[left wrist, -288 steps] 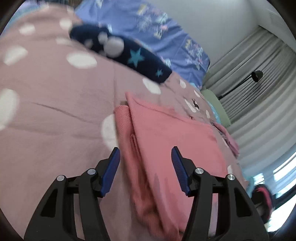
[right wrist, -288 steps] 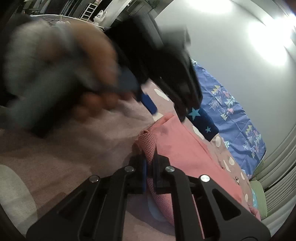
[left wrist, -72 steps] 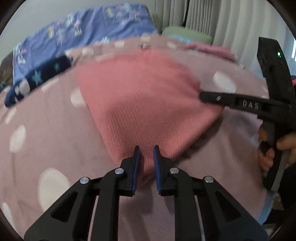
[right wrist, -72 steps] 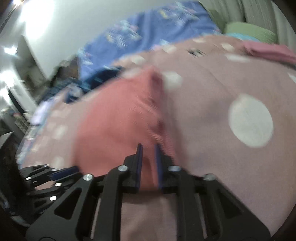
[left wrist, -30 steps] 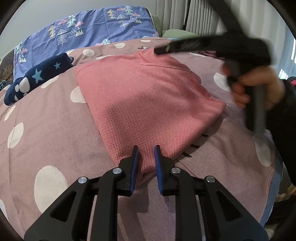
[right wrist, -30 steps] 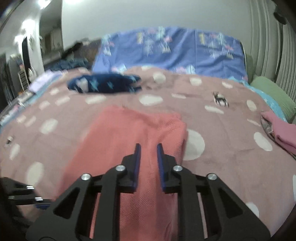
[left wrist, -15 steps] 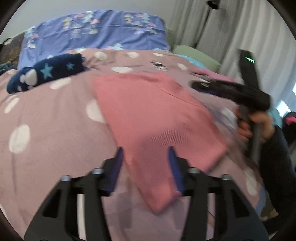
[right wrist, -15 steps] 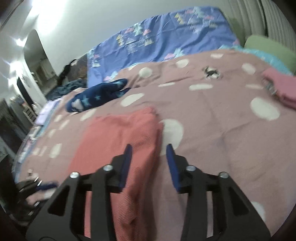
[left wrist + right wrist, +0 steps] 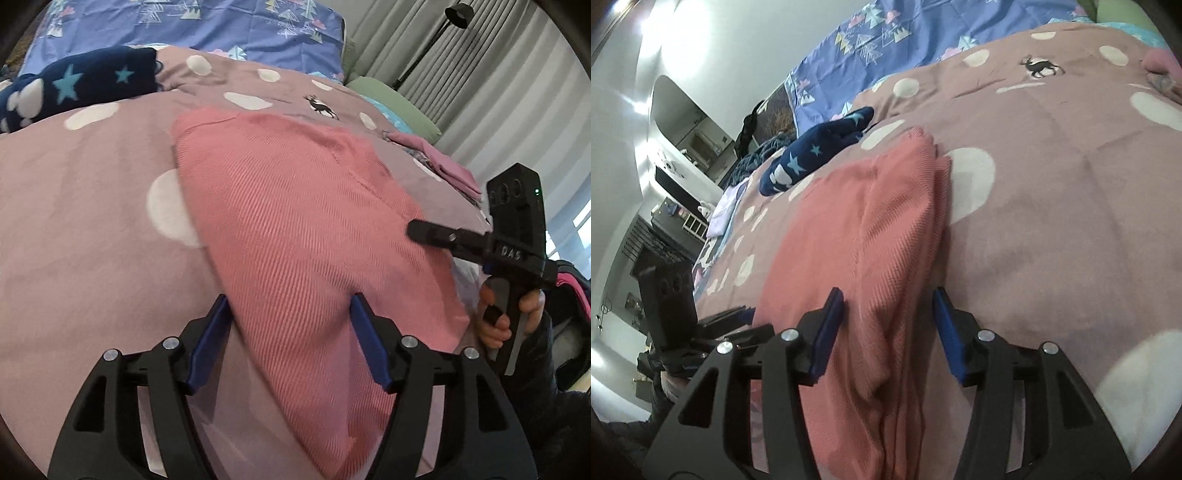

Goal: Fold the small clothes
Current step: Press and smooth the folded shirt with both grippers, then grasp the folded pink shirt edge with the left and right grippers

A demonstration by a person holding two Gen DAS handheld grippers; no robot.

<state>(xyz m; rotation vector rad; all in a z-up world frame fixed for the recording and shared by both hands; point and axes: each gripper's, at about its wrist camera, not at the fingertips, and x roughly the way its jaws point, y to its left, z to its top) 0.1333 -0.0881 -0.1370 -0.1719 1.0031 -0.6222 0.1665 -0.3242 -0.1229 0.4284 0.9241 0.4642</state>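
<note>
Garment [image 9: 295, 229]: pink ribbed knit, lying flat and partly folded on the bed [image 9: 92, 229], over its mauve spotted cover. Long axis runs near to far in both wrist views, the near end under the cameras and the far end toward the blue patterned sheet [image 9: 229, 26]. Left gripper [image 9: 291, 339]: fingers apart and opening, straddling the garment's near left edge, cloth showing between them but not pinched; the left finger [image 9: 210, 343] sits over bare cover just outside the edge. Right gripper [image 9: 886, 332]: fingers apart and opening, over the garment's right side, where layered edges stack along a fold line [image 9: 938, 229]; the right finger [image 9: 951, 339] is just beside that edge, over cover. In the left view the right gripper shows at the garment's right side, held in a hand [image 9: 513, 314]. Each hand is nearest its own side, so judged placed for a next fold taken from the near end toward the far one, or across. Open room: wide bare cover to the left and right of the garment. Obstacles: navy starred item [image 9: 74, 85] far left, well apart; small pink pile [image 9: 439, 166] far right, apart. Bed edge lies close behind the near end, by judgement.
</note>
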